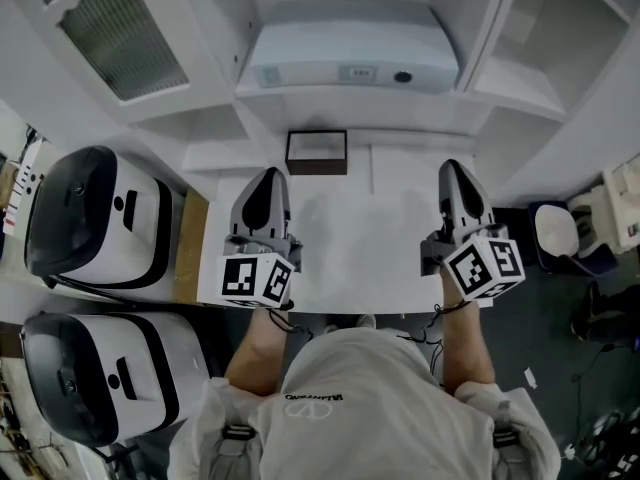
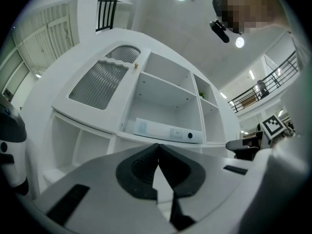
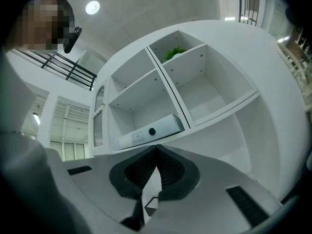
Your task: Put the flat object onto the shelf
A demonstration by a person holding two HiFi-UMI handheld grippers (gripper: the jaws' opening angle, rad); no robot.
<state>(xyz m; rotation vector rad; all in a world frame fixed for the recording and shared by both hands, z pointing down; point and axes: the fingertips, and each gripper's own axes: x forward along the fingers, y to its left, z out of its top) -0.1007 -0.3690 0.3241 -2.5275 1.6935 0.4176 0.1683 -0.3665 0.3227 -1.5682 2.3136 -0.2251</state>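
The white shelf unit (image 1: pixel 200 118) looks like smooth, matt painted board. Its door panel (image 1: pixel 120 33) at 11 o'clock is ribbed and translucent, either glass or plastic. The flat white box-shaped object (image 1: pixel 345 63) lying on the shelf has a smooth satin skin; whether it is card or plastic I cannot tell. The white tabletop (image 1: pixel 360 238) is matt and even. The left tongs (image 2: pixel 157 146) and the right tongs (image 3: pixel 156 147) have matt grey plastic shells, with black ribbed pads (image 2: pixel 139 171) that look rubbery. The two white-and-black rounded machines (image 1: pixel 100 218) at 9 o'clock are glossy plastic. The person's grey shirt (image 1: pixel 370 408) is soft cloth.
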